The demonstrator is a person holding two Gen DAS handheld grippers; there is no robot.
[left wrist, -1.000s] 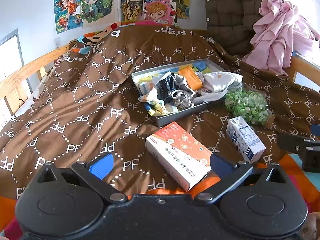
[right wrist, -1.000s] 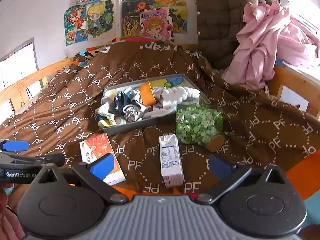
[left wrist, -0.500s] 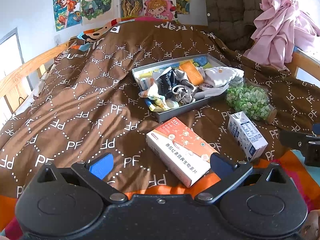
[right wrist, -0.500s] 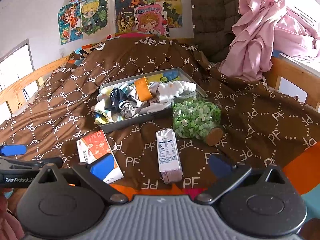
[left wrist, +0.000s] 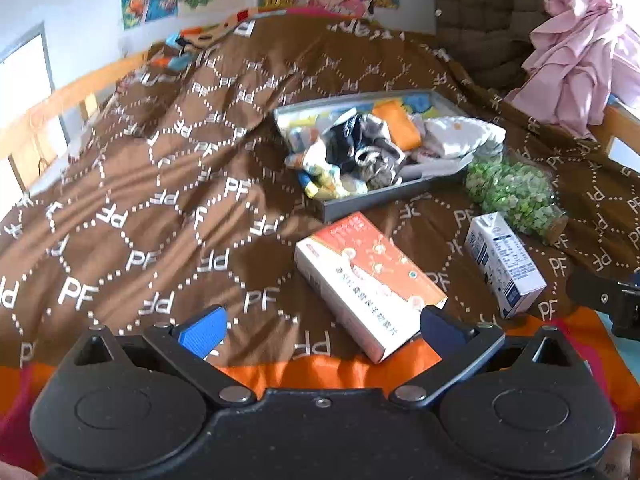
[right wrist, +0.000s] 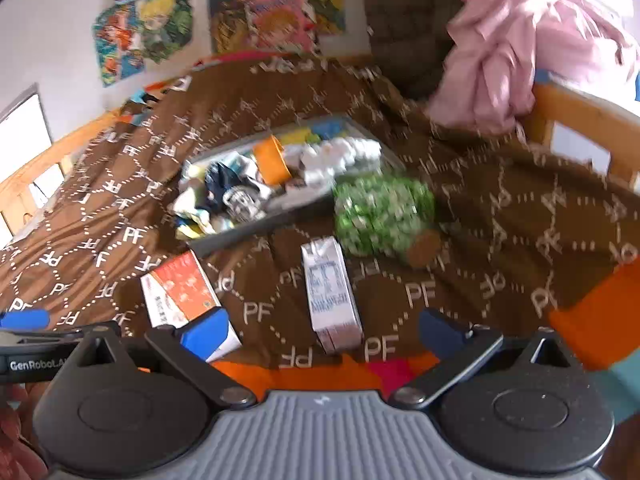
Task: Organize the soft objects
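The left gripper (left wrist: 320,326) hangs with jaws wide and empty, the orange-and-white carton (left wrist: 368,282) just ahead between them. Beyond it, the grey tray (left wrist: 380,200) keeps the socks and cloths (left wrist: 360,152) heaped together. The right gripper (right wrist: 322,328), equally wide and empty, frames the milk carton (right wrist: 330,292); the jar of green beads (right wrist: 380,212) lies past it.

Both hand-held grippers (left wrist: 320,326) (right wrist: 324,330) agape, empty.
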